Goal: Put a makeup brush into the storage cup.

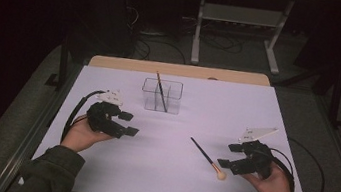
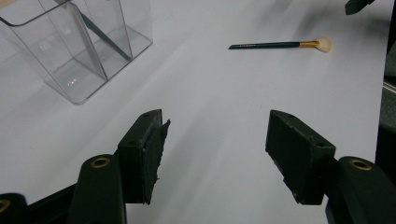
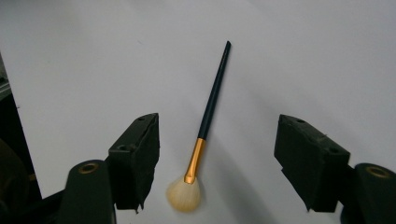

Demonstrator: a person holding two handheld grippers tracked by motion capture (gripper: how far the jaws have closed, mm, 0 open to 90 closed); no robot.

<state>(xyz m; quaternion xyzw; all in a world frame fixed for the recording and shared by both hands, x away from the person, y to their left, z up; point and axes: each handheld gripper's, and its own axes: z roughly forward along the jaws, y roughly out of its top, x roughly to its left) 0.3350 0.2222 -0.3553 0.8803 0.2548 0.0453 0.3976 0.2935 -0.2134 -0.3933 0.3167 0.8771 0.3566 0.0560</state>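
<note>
dark green brush (image 3: 212,100), gold ferrule, cream bristles; white table (image 1: 185,189).

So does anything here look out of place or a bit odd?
One thing: a makeup brush lies loose on the white table, while another brush stands in the clear holder. The loose one sits in front of the open right claw. The left claw has a frayed pad.

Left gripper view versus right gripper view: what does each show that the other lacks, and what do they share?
The left gripper view alone has the clear holder with a dark brush standing in it, plus a bit of the other gripper at the top right. The right gripper view alone has the loose brush lying between its own open jaws. Both show that loose brush and the white tabletop.
</note>
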